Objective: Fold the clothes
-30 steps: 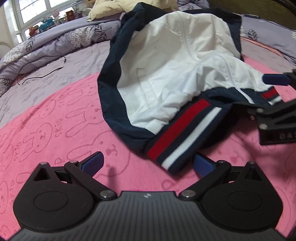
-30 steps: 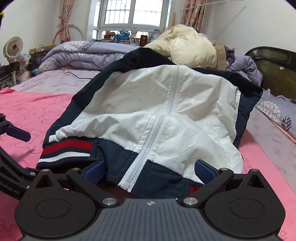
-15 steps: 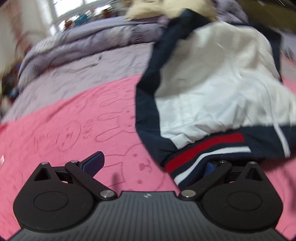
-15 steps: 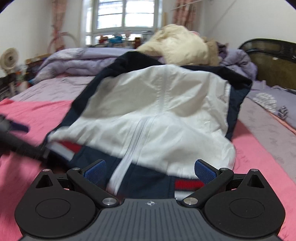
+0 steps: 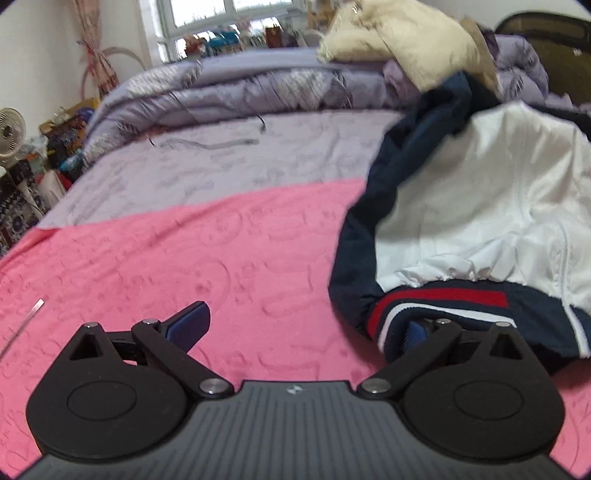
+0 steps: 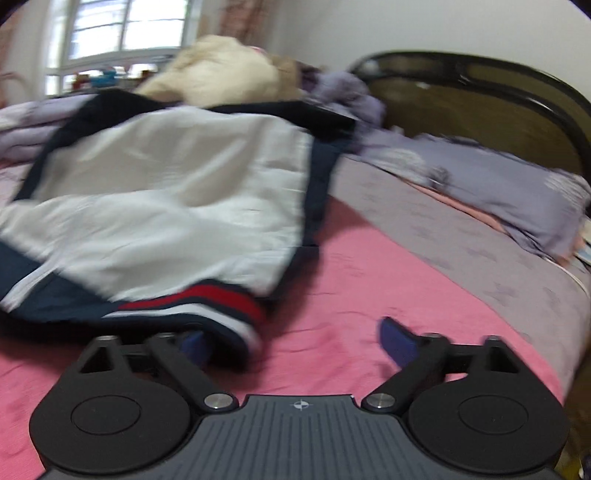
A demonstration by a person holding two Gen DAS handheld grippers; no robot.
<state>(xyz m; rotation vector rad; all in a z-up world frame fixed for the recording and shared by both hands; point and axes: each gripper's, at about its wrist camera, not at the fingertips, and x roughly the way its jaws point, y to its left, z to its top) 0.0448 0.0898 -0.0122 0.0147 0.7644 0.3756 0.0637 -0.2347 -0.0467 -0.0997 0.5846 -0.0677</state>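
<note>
Left wrist view: the left gripper [image 5: 301, 326] is spread wide above a pink blanket [image 5: 192, 258] printed with faint rabbit outlines. Its left finger [image 5: 190, 325] stands clear over bare blanket. Its right finger [image 5: 415, 334] is tucked under the near corner of the jacket [image 5: 480, 221], at the striped hem [image 5: 436, 301] of red, white and navy; only a sliver of the blue pad shows. The hem corner lies over that one finger, and nothing is pinched between the two. The jacket lies on the bed to the right, white in the middle with a navy border, rumpled and raised toward the far side. Beyond the blanket runs a lilac sheet [image 5: 229, 162] with a thin dark cable [image 5: 207, 142] on it, then a rolled lilac quilt [image 5: 236, 86] and a cream garment [image 5: 402, 44] heaped behind the jacket. A small fan [image 5: 11, 127] stands at the far left, and a window [image 5: 221, 14] is at the back.

Right wrist view, blurred: the right gripper [image 6: 297, 343] has its jaws closing, though a broad gap is left. Its left finger [image 6: 194, 345] sits beneath the jacket's [image 6: 166, 195] other hem corner [image 6: 207, 299], with the striped band draped over it. Its right finger [image 6: 397, 341] is over bare pink blanket [image 6: 369, 266], apart from the cloth. The pads do not press the fabric. The jacket spreads to the left, with lilac bedding [image 6: 498, 188] and a dark headboard [image 6: 480, 92] on the right.
</note>
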